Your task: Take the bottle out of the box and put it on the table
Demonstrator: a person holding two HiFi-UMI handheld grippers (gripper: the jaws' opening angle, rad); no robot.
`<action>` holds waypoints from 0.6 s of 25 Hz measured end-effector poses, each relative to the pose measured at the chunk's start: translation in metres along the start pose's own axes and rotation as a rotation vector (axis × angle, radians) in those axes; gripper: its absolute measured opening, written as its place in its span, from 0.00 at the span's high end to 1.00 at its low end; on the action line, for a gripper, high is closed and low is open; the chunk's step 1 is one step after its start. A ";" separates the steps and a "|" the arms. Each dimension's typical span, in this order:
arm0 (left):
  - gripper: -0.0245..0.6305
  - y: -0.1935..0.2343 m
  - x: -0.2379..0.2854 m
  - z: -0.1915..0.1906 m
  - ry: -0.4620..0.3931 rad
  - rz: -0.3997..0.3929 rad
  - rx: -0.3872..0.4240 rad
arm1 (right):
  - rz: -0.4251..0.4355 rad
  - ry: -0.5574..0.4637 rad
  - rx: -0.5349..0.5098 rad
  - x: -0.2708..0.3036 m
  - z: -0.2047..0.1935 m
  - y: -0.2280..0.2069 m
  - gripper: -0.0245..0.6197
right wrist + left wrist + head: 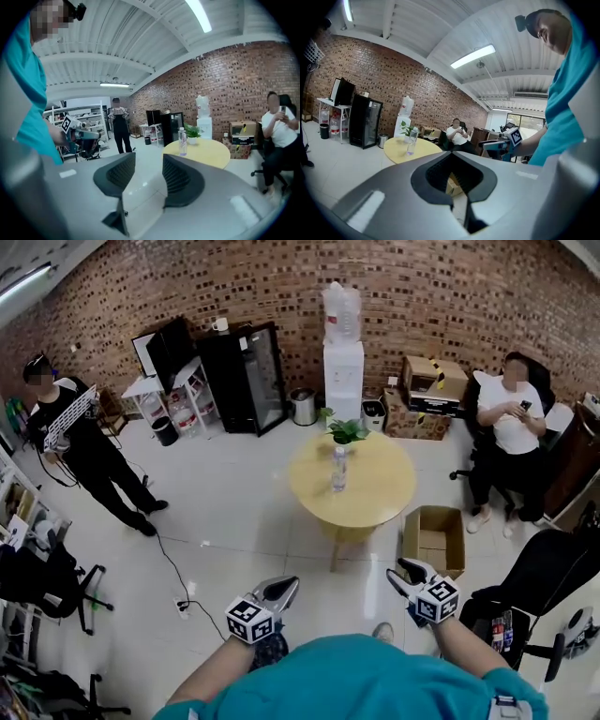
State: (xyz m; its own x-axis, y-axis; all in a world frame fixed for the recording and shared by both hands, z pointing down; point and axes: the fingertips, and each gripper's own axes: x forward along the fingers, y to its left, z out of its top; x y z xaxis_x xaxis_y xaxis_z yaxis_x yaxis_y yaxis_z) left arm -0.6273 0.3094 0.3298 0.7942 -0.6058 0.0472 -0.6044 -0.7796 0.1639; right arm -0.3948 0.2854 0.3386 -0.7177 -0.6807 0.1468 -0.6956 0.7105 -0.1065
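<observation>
Closest to the head camera is the person's teal shirt (352,676), with both forearms reaching forward from it. The left gripper (287,586) has its jaws closed together with nothing in them. The right gripper (405,571) has its jaws apart, and only bare floor shows in the gap. The bottle (338,470) is clear plastic and stands upright on the round yellow table (380,498). It is straight ahead of both grippers and well apart from them. Just beyond the bottle, on the same tabletop, sits a small potted plant (346,432). The box (433,545) is open cardboard and sits on the floor beside the table, near and just ahead of the right gripper. The floor (234,521) is glossy white tile. Farther ahead, along the brick wall (450,287), are a water dispenser (343,371), a black fridge (248,376) and stacked cartons (433,385). A seated person (511,427) is ahead and to the right of the right gripper. A standing person (89,451) is far off to the left of the left gripper. A black office chair (544,577) stands just right of the right gripper. Only the two gripper views show the white ribbed ceiling (417,28) and its strip lights (473,56). Only the right gripper view shows shelving (91,119) behind the standing person. The head view gives the only clear view of the open box.
</observation>
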 end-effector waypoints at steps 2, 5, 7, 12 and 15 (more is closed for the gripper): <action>0.96 0.011 -0.027 -0.003 0.013 -0.012 -0.019 | -0.011 -0.003 0.033 0.009 0.002 0.028 0.69; 0.96 0.006 -0.046 0.008 0.005 -0.032 -0.033 | -0.008 0.009 0.023 0.007 0.017 0.057 0.70; 0.96 -0.011 -0.045 0.014 -0.003 -0.036 -0.034 | -0.001 -0.006 0.023 -0.008 0.028 0.062 0.70; 0.96 -0.077 -0.023 0.008 -0.019 -0.010 -0.014 | 0.053 -0.065 0.003 -0.073 0.030 0.056 0.77; 0.96 -0.126 -0.013 -0.001 -0.023 0.010 -0.030 | 0.092 -0.071 -0.010 -0.120 0.020 0.057 0.84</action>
State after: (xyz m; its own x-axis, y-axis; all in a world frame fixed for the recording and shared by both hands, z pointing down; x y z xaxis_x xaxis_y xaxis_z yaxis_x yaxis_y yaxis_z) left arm -0.5609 0.4158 0.3094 0.7863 -0.6172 0.0261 -0.6098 -0.7687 0.1930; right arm -0.3489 0.4044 0.2949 -0.7791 -0.6232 0.0671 -0.6267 0.7720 -0.1065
